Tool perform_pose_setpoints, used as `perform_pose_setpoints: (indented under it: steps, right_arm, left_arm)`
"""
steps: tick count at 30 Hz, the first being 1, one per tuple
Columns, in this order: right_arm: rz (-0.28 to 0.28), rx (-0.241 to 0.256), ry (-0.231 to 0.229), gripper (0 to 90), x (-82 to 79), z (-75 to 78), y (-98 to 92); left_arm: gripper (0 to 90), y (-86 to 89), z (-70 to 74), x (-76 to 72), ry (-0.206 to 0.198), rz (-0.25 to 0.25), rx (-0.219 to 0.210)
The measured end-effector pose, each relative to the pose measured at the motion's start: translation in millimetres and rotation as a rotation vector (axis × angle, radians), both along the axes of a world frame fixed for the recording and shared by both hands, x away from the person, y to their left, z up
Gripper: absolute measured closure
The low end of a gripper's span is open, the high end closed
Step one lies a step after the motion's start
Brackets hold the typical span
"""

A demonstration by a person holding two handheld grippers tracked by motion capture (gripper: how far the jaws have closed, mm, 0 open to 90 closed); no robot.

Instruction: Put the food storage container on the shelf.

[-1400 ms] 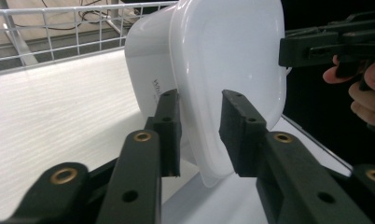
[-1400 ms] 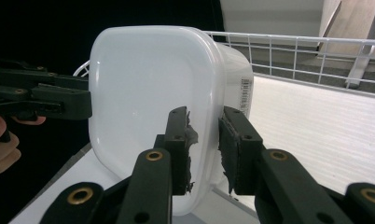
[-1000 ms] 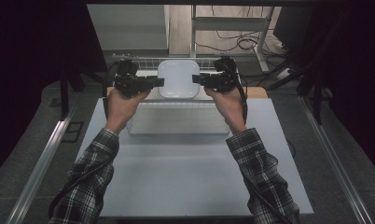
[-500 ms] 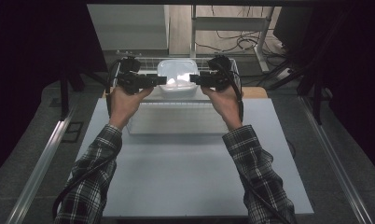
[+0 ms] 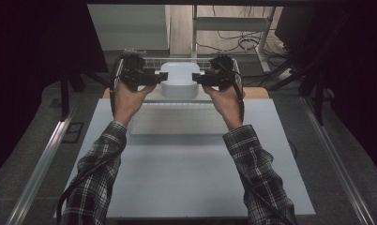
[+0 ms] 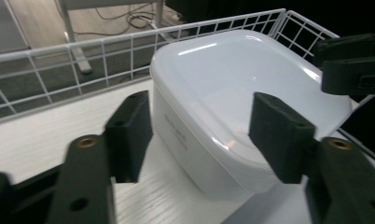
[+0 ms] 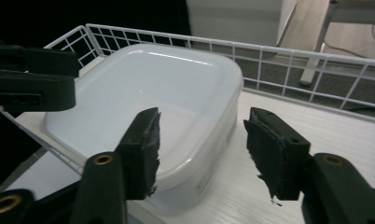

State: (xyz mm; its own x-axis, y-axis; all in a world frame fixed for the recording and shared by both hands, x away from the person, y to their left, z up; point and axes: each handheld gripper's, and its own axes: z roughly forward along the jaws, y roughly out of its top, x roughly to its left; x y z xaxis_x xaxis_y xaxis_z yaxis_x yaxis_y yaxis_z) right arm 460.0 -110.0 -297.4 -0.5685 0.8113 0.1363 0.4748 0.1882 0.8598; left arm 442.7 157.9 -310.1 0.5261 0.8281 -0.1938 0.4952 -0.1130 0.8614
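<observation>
Left gripper [image 6: 199, 135] and right gripper [image 7: 202, 147] both agape, holding nothing — box [image 5: 178, 79] apparently seated in basket [image 7: 316, 70]; withdraw level.

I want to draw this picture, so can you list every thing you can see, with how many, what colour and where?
Tub: one, white plastic, lid on, at the far middle of the table, between the two tools.
Wire basket: one, white, at the far edge of the table, its low walls standing around the tub.
Flat tray: one, pale grey, on the table just in front of the tub.
Table: one, light grey top.
Cables: several, dark, on the floor beyond the table.
Sleeves: two, black and white check, coming in from the near edge.
Left tool: one, black, jaws open at the tub's left side.
Right tool: one, black, jaws open at the tub's right side.
</observation>
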Motion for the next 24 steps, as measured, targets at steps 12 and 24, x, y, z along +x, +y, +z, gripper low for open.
perform_pose_setpoints:
  steps: [12, 24]
  right_arm:
    - [0.119, 0.029, -0.058, 5.6, -14.5, -3.3, -7.7]
    - [0.177, -0.014, -0.085, 3.3, -34.3, -16.6, -16.8]
  left_arm:
    - [7.7, 2.2, -3.6, -20.2, -0.031, -0.144, -0.023]
    - [4.1, -4.3, -15.4, -45.2, -0.094, -0.212, 0.045]
